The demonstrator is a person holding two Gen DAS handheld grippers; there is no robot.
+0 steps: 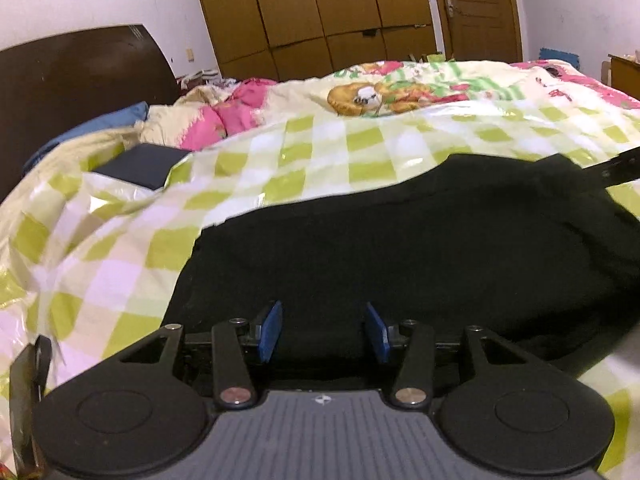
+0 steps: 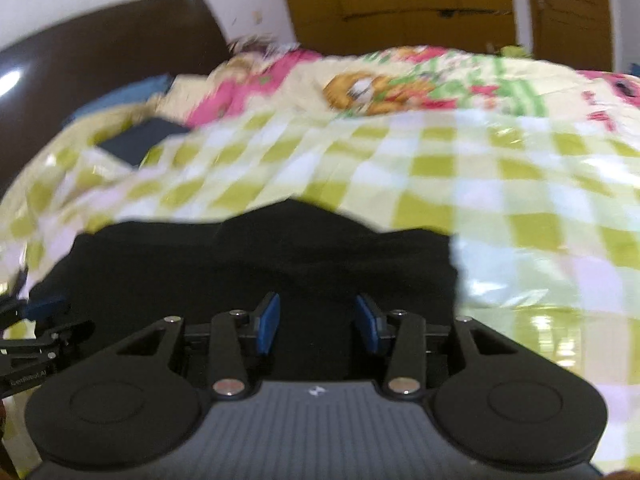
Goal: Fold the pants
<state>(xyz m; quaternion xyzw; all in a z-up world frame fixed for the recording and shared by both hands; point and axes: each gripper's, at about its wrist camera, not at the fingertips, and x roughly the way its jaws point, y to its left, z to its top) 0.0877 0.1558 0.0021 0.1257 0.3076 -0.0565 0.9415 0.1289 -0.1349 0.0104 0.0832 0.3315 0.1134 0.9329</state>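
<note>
The pants [image 1: 400,248], a black heap of cloth, lie on the green-and-white checked cover [image 1: 320,152] of the bed, at the near edge of that cover, with the cartoon bear print [image 1: 360,100] well beyond them and a dark flat box [image 1: 140,168] off to the far left of the cover near the headboard [image 1: 72,76]. The left gripper [image 1: 324,332] has its jaws spread apart with nothing between the blue pads [image 1: 270,332], and it hangs just over the near hem of the pants; the right gripper [image 2: 316,326] is likewise parted and empty, poised above the same dark cloth further toward the right end. The chief risk, as I judge it, is a poor pinch: the fabric is so black that folds and layers cannot be read, so a closing jaw may catch only the top layer, or take in both the pants and the glossy cover beneath, and drag the cover up with the fold. The cover is wrinkled and looks slick, so the pants may slide rather than fold crisply. The right wrist view is blurred, which suggests quick motion; closing in haste could miss the edge altogether. With two grippers near one another, uneven lifting would skew the fold line.
</note>
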